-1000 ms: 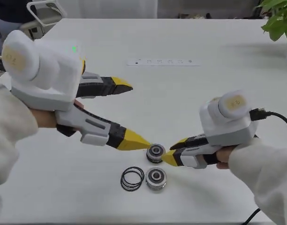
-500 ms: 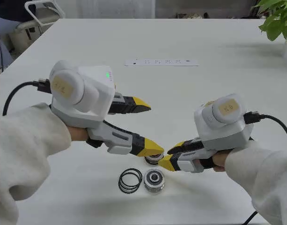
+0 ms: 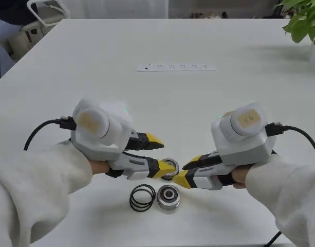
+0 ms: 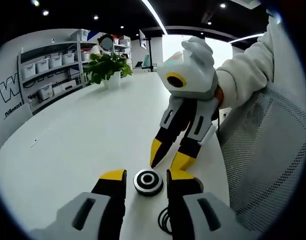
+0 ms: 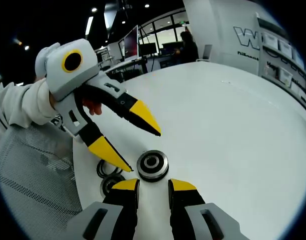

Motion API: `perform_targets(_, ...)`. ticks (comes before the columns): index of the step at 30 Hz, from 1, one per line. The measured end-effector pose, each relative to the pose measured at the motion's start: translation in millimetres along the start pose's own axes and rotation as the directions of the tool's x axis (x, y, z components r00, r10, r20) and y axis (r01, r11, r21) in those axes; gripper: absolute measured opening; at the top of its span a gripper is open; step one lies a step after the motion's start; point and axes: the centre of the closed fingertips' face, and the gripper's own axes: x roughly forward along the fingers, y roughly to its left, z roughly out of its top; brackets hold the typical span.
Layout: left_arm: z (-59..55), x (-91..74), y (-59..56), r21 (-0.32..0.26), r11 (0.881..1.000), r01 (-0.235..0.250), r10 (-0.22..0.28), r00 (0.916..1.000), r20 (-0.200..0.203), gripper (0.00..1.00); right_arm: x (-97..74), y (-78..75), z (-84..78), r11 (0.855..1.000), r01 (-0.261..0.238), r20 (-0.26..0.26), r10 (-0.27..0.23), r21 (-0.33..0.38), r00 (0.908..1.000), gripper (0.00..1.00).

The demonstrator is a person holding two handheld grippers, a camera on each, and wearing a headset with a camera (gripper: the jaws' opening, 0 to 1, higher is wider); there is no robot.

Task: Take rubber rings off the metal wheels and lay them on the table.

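Fingers on your left gripper (image 3: 165, 156) are spread wide in the head view, holding nothing. One yellow tip sits farther out and the other is right at the left edge of a metal wheel (image 3: 170, 166), though I can't tell if it's actually touching. Your right gripper (image 3: 181, 174) comes in from the other side with its fingers only a bit apart, a narrow gap with nothing in it, tips just beside that same wheel. So the wheel lies flat on the desk (image 3: 95, 62) between the two grippers. In the left gripper view it sits between your own two yellow tips with a sliver of desk on each side, and the right gripper's tips point at it from behind. In the right gripper view it's just ahead of your tips rather than between them, and the left gripper's lower finger reaches its edge. Can't tell from any of these whether that wheel has a rubber ring on it. Closer to you there's a second wheel (image 3: 169, 197), also lying flat, and just beside it on the left is a little pile of black rubber rings (image 3: 142, 197) on the desk. Well apart from all that, a white power strip (image 3: 176, 67) lies farther back, and plant leaves (image 3: 301, 23) poke in at the far right corner. Black cables (image 3: 41, 131) run off the back of both grippers.
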Motion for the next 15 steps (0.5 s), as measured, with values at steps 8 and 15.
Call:
perform_targets(8,-12.4,6.8,-0.6,0.005,1.000,0.005,-0.004,0.9995,-0.031,0.16,1.9,1.6,-0.1,1.000,0.002,0.004,-0.002,-0.018,1.0000,0.21)
perform_targets(15,-11.9,9.7,-1.4,-0.016,1.000,0.005,-0.005,0.9996,-0.029,0.12,3.5,2.8,0.6,0.999,0.004,0.008,-0.004,-0.032,1.0000,0.20)
